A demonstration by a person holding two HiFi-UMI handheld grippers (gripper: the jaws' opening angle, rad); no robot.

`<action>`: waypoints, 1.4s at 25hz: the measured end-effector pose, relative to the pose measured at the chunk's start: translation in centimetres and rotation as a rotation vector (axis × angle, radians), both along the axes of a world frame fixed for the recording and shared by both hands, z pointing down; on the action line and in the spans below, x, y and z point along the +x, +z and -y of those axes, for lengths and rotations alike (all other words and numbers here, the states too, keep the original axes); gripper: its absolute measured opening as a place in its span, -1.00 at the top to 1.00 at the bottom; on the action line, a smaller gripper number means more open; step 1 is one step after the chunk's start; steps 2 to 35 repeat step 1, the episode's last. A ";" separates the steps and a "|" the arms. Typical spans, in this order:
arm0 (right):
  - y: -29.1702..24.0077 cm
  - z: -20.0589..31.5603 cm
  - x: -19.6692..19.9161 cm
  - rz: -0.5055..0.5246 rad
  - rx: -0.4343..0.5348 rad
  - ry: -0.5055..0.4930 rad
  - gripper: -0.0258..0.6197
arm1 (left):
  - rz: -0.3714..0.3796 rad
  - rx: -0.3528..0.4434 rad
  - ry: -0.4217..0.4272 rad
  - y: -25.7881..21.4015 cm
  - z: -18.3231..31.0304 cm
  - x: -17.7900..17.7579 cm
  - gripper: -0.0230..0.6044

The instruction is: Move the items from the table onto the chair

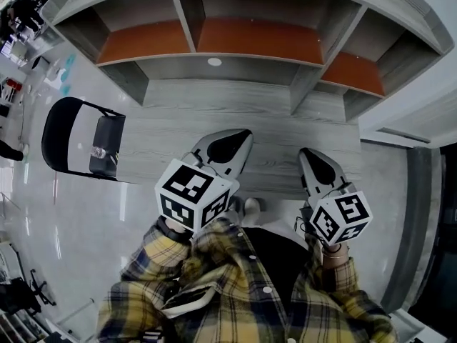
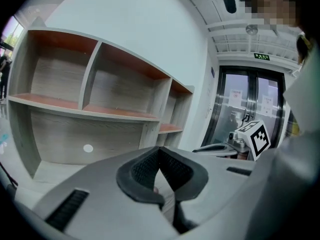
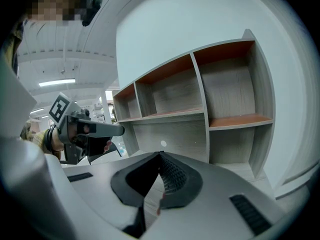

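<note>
2 grippers, left gripper [image 1: 243, 136] and right gripper [image 1: 308, 154], both closed, empty, over 1 grey woodgrain counter [image 1: 214, 116]; 1 black folding chair [image 1: 66, 136] at left.

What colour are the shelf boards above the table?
The shelf boards are orange-brown; clearest in the head view.

Nothing legible anywhere so far. Small green rectangular sign [image 2: 262, 57] mounted just above the top edge of the dark-framed glass double door [image 2: 231, 119], pale lettering far too tiny to read. White paper sheets [image 2: 234, 95] stuck on the door's glass panes, print blurred beyond reading as well.
</note>
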State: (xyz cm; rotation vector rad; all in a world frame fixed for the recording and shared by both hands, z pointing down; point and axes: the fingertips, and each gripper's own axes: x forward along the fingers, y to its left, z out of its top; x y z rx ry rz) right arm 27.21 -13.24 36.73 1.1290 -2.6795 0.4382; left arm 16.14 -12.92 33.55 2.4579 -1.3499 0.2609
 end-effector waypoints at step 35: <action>-0.2 0.4 -0.1 0.002 0.012 0.003 0.87 | 0.011 0.013 0.016 -0.4 0.5 -0.1 0.92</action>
